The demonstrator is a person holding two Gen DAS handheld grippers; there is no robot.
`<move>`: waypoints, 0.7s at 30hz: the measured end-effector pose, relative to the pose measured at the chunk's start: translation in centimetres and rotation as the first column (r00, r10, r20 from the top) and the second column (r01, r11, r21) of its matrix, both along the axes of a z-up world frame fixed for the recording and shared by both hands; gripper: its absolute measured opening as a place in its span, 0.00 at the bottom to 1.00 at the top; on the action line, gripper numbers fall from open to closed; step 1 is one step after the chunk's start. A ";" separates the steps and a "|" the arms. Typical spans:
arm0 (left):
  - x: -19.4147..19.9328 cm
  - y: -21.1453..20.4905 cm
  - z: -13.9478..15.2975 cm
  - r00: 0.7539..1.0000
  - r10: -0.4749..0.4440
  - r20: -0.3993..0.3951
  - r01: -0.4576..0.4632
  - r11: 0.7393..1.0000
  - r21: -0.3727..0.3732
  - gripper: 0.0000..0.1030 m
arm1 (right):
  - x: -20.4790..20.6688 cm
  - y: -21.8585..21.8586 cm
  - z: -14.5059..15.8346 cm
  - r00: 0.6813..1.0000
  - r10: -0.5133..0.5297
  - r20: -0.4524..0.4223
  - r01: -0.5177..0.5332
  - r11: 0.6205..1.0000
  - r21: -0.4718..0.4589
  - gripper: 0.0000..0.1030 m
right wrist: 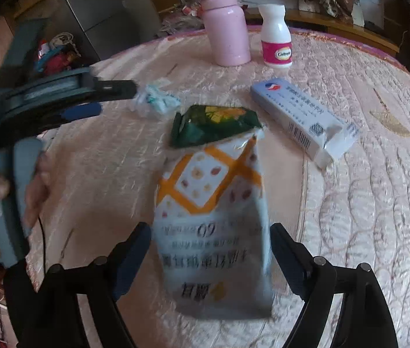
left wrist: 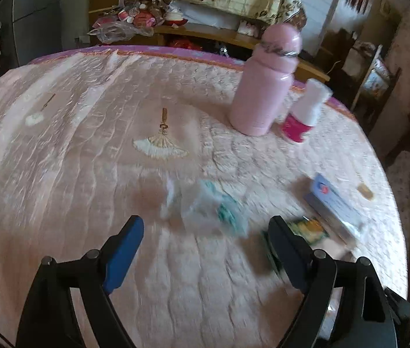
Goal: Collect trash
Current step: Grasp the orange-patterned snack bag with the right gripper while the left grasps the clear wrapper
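A crumpled clear wrapper with teal print (left wrist: 213,206) (right wrist: 155,101) lies on the pink quilted table cover (left wrist: 89,174). My left gripper (left wrist: 205,232) is open just short of it; it also shows in the right wrist view (right wrist: 115,97), beside the wrapper. A white and orange food bag (right wrist: 213,226) lies between the open fingers of my right gripper (right wrist: 210,240). A dark green packet (right wrist: 213,124) (left wrist: 309,229) lies just beyond the bag. An open white medicine box (right wrist: 303,119) (left wrist: 332,203) lies to the right.
A pink flask (left wrist: 263,84) (right wrist: 225,23) and a white pill bottle with a pink label (left wrist: 303,113) (right wrist: 276,37) stand at the far side of the table. A cluttered wooden bench (left wrist: 205,32) and a grey fridge (right wrist: 94,8) stand behind.
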State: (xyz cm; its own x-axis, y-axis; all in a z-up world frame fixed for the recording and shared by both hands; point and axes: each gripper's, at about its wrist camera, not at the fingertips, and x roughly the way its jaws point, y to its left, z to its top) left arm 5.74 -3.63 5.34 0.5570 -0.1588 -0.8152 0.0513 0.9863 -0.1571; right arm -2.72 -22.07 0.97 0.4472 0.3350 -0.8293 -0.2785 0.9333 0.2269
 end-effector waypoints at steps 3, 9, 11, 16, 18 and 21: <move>1.6 -0.1 -1.4 1.000 0.019 -0.012 -0.019 1.000 0.010 0.84 | 0.5 -0.3 0.0 1.000 -0.014 0.008 0.014 1.000 0.024 0.83; 1.4 0.3 -2.2 0.999 -0.008 -0.033 0.005 0.998 -0.068 0.23 | -0.1 -0.8 -0.1 0.998 -0.051 0.046 0.050 0.999 0.009 0.76; 0.4 0.3 -1.5 1.000 -0.011 -0.026 0.010 0.998 -0.062 0.22 | -0.7 -0.5 0.1 0.998 -0.032 0.063 0.033 0.999 -0.029 0.50; -3.6 -0.1 0.9 0.999 -0.051 0.012 0.052 0.997 -0.050 0.21 | -1.9 -1.1 0.5 0.998 -0.016 0.066 0.014 1.000 0.028 0.33; -5.2 -0.3 1.6 0.997 -0.071 0.022 0.072 0.996 -0.050 0.21 | -2.5 -1.7 0.7 0.998 -0.030 0.062 0.026 0.998 0.061 0.32; -7.4 -0.9 2.6 0.995 -0.091 0.040 0.093 0.995 -0.035 0.21 | -3.3 -2.5 1.1 0.997 -0.055 0.060 0.049 0.994 0.099 0.32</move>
State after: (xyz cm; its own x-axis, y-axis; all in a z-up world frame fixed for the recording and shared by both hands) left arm -1.68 -4.49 7.92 0.5696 -0.2405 -0.7859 0.1482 0.9706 -0.1896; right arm -6.06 -24.61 2.10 0.5162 0.3879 -0.7636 -0.2468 0.9211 0.3010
